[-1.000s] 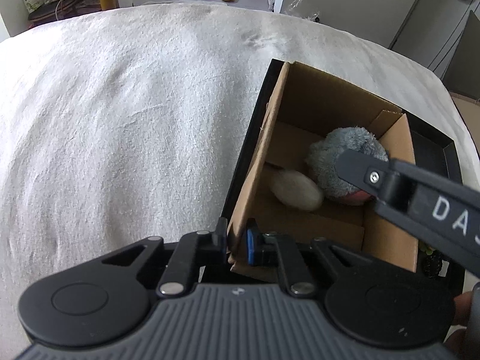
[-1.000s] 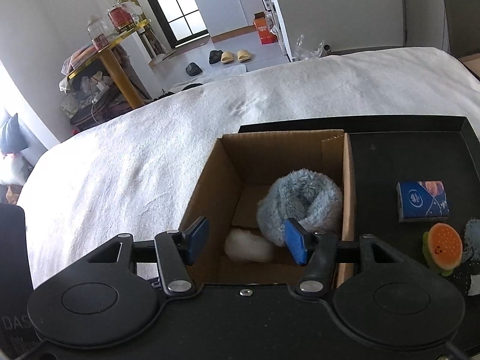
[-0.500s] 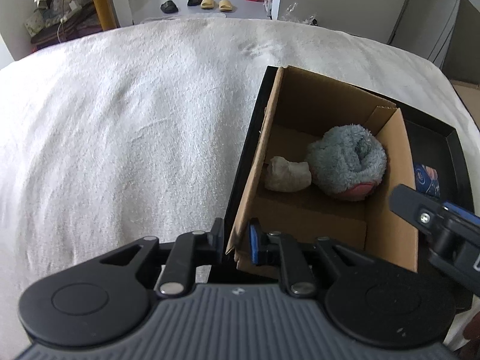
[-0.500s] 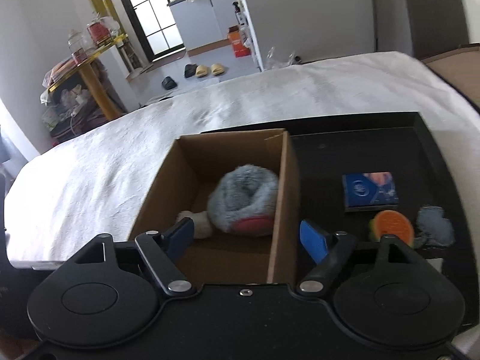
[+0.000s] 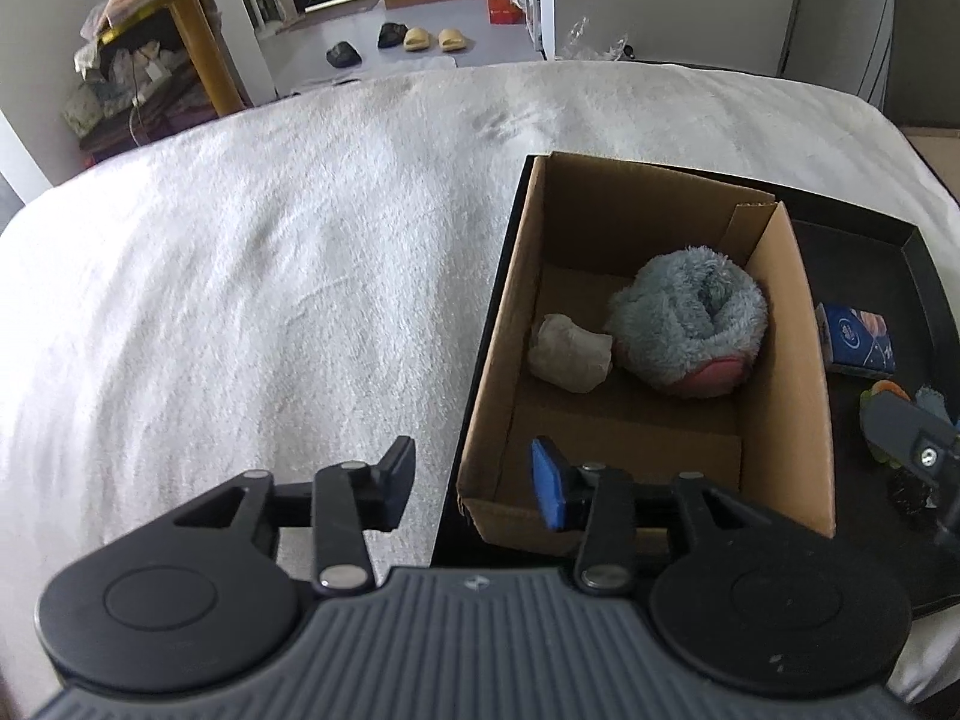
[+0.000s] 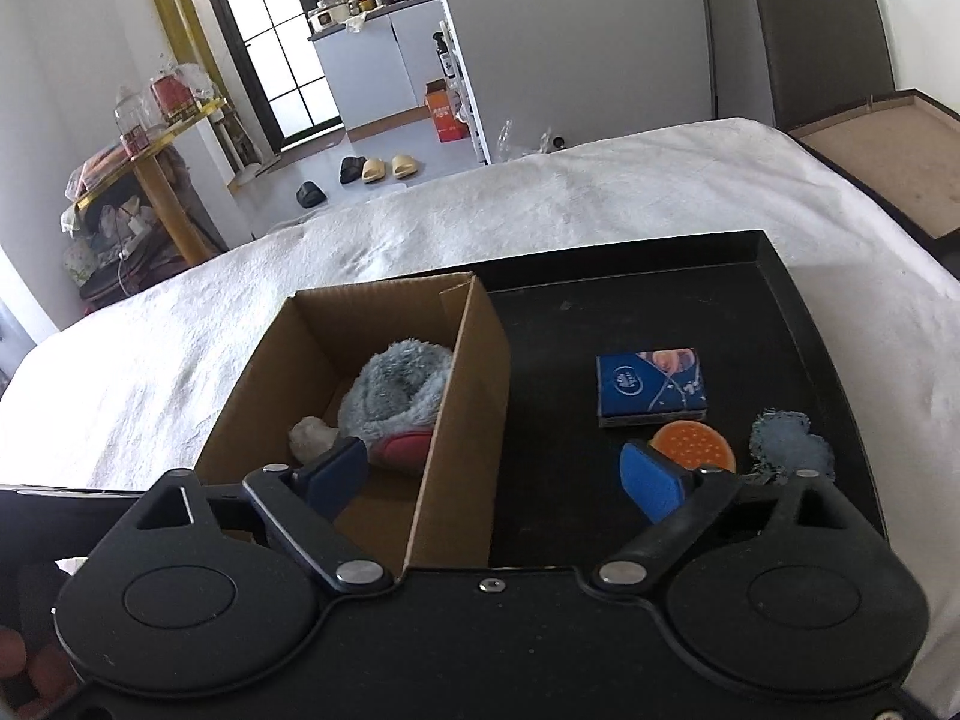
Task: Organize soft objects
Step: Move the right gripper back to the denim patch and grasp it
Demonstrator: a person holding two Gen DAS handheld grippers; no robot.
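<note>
On the left, the white bed (image 5: 252, 300) lay bare, and the left hand-held gripper (image 5: 474, 483) hung with its jaws apart and nothing between them, straddling the near left corner of the cardboard box (image 5: 786, 372). The box stood at the left end of a black tray (image 6: 798, 312). Inside it lay two soft things: one small white lump (image 5: 570, 353) and, touching its right side, one fluffy grey-blue toy (image 5: 690, 324) with a pink patch underneath.

Right of the box, on the tray floor, three things waited: one blue packet (image 6: 651, 387), one orange burger-shaped toy (image 6: 696, 447) just in front of it, and one grey-blue fuzzy piece (image 6: 789, 441) beside the burger. The right hand-held gripper (image 6: 498, 474) was spread wide and empty, one finger over the box, the other just next to the burger.

The likely next step was fetching another soft thing from the tray. To do it well, the right gripper should move right and centre over the burger or the fuzzy piece, come down straight, and close gently on its middle, without nudging the packet.
</note>
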